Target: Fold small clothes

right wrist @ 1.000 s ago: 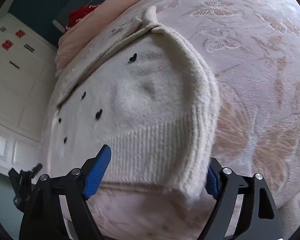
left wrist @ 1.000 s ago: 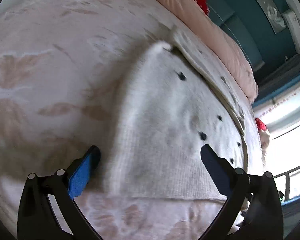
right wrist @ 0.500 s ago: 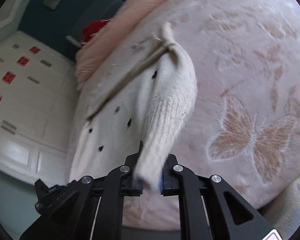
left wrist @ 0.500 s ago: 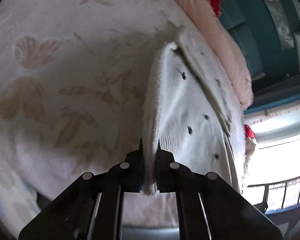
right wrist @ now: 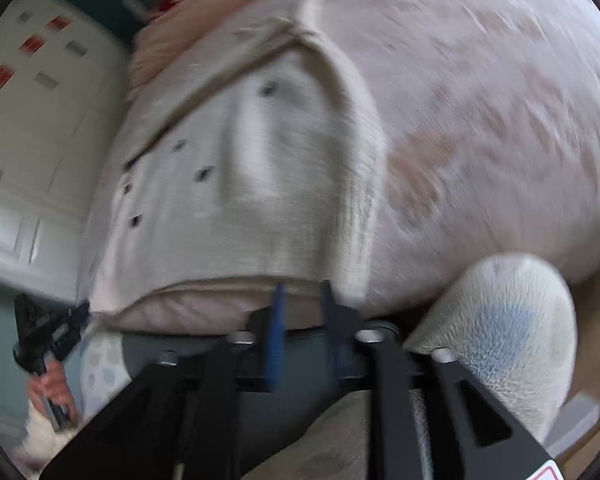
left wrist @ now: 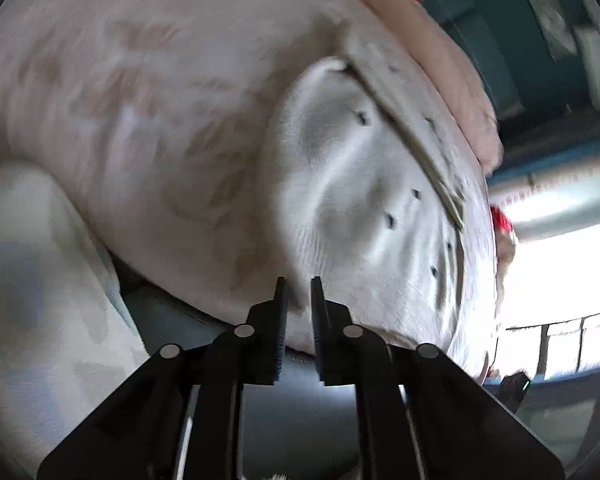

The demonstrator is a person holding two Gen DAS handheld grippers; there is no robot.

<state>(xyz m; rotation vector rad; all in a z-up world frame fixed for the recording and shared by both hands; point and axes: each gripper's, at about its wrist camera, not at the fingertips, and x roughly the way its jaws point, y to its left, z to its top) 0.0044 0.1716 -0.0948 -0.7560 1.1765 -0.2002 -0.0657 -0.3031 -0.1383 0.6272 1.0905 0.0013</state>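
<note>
White knit sweater [left wrist: 352,216] with small dark specks lies spread on a bed covered by a pink butterfly-print bedspread [left wrist: 148,120], its ribbed hem [right wrist: 236,256] at the near edge of the bed. Its outer side edges are turned up in soft folds. A pink quilt [left wrist: 432,60] is bunched along the far side of the bed, just past the sweater's collar.

Left gripper [left wrist: 299,294]: jaws a narrow gap apart and opening, nothing between them; tips sit just off the near edge, hem beyond them.

Right gripper [right wrist: 301,294]: jaws apart and opening, blue pads [right wrist: 277,344] bare, no cloth clamped; tips just short of the hem.

Right view, lower left: a hand [right wrist: 52,394] holds the other gripper. Lower right: a fuzzy white sleeve [right wrist: 512,332] with a blue patch. Both views motion-blurred.
</note>
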